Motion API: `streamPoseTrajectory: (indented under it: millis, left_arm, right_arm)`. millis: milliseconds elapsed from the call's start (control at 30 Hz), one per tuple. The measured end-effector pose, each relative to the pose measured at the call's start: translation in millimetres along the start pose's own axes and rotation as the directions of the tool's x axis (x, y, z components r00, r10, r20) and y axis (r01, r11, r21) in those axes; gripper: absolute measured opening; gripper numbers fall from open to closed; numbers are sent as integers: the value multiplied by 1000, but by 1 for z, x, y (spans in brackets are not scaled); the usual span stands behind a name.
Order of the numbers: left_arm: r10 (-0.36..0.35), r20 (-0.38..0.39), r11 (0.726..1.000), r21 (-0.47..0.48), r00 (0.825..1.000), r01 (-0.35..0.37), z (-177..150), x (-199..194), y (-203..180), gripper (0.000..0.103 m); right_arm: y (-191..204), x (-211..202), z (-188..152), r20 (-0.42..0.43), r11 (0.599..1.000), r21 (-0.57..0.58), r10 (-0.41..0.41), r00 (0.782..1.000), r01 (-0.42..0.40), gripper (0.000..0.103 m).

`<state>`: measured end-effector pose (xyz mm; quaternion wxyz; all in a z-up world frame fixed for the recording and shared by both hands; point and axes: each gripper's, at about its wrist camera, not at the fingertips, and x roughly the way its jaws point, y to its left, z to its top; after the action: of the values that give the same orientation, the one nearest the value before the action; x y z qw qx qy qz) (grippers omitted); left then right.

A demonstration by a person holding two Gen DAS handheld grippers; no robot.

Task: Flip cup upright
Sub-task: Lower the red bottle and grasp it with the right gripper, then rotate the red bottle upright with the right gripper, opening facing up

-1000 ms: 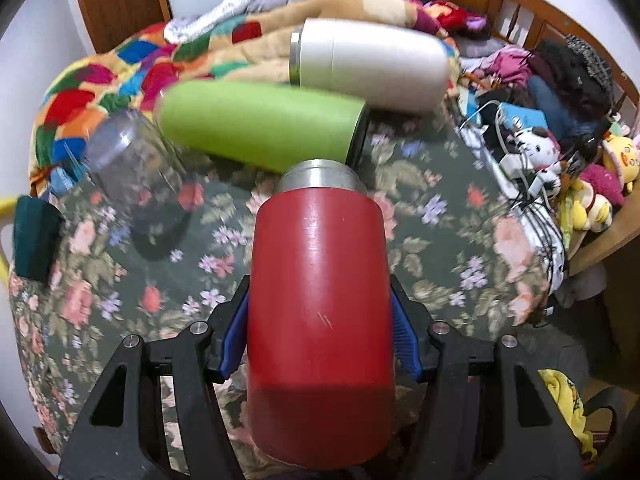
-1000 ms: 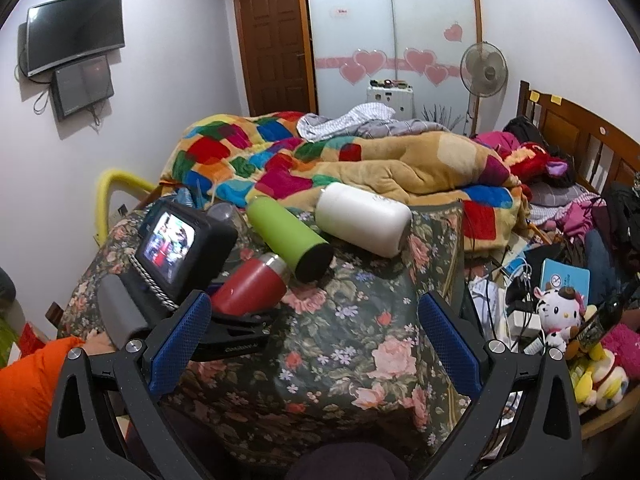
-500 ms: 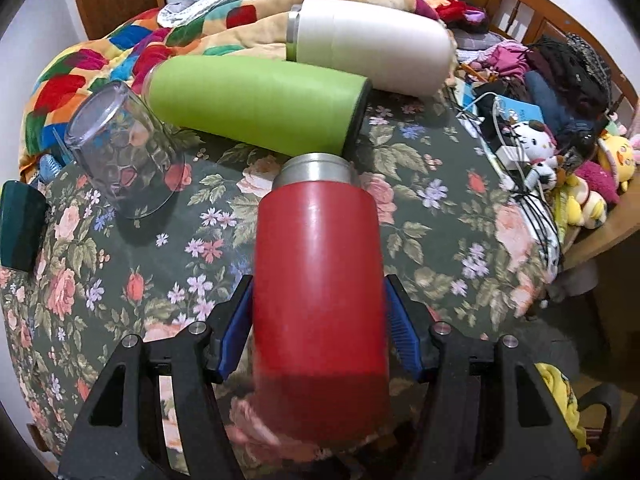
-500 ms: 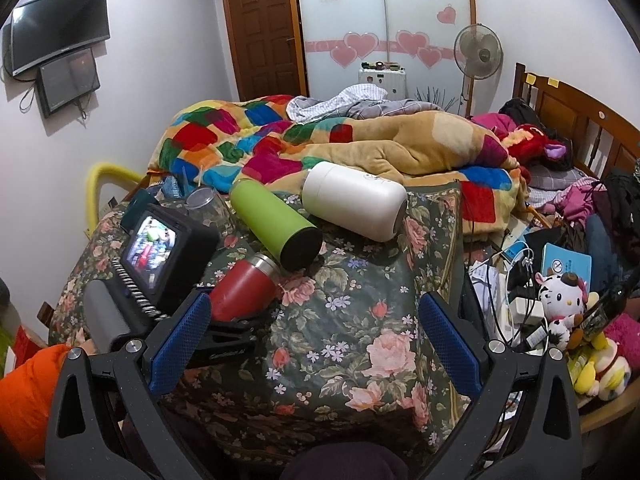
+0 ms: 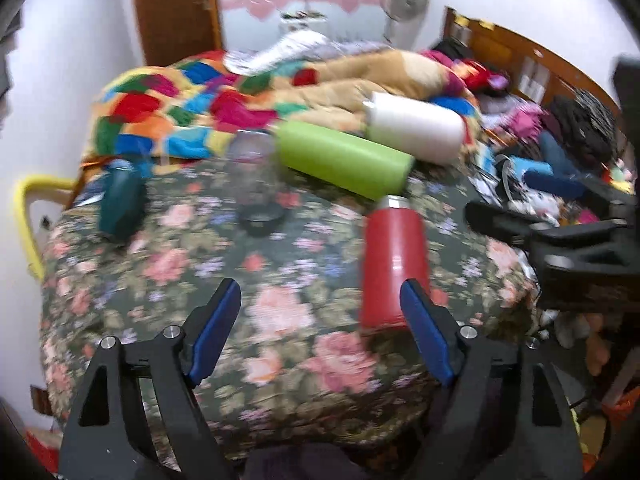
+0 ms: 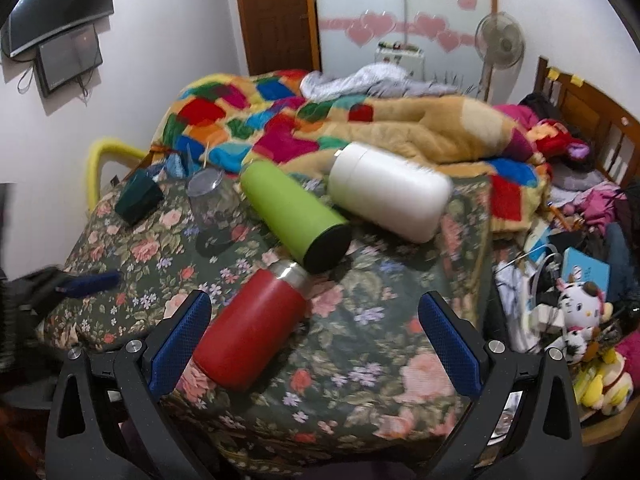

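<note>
A: Since the earlier frames you have let go of the red cup (image 5: 394,264). Your left gripper (image 5: 320,332), which was clamped round it, now stands wide with nothing between its blue pads, and it has drawn back and off to the left of the cup

B: And where is the cup now?

A: It lies on its side on the floral cloth (image 6: 380,344), steel rim pointing away from you, just short of the black end of the green bottle (image 6: 296,216). It sits beside your left gripper's right finger (image 5: 424,340); whether they touch, the blur hides. So it is not upright yet

B: My right one?

A: Your right gripper (image 6: 316,340) hangs wide and empty at the near edge, the cup just inside its left finger (image 6: 176,340). My guess is you set it down to regrip from a better angle

B: What about the surface?

A: Soft and lumpy, so a tall cup may wobble when stood. Behind it lie a white bottle (image 6: 390,192), a clear glass (image 6: 208,200), a dark green cup (image 6: 138,200) and a patchwork quilt (image 6: 224,120); toys and cables crowd the right
</note>
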<state>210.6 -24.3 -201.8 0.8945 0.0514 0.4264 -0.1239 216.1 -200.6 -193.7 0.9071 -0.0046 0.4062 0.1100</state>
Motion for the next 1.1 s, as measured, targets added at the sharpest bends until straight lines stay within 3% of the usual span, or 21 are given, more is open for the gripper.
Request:
streamPoseTrajectory:
  millis: [367,600,933,1100]
  left_arm:
    - [117,37,986,-125,992,-112,-33,-18,42,82]
    - [153,31,982,-113,988,-148,-47,-13,44,82]
    - [142,32,984,-117,989,-137,-49,-8,42,82]
    - [146,41,983,-117,988,-140,-44,-10,41,82]
  right_arm:
    - [17,73,-1,-226,995,74,76,971,-61,91]
    - [21,102,-3,-315,995,92,65,947,-37,85]
    - [15,108,-5,-336,991,127,91,937,-51,76]
    - [15,91,2,-296,986,121,143,944,-111,64]
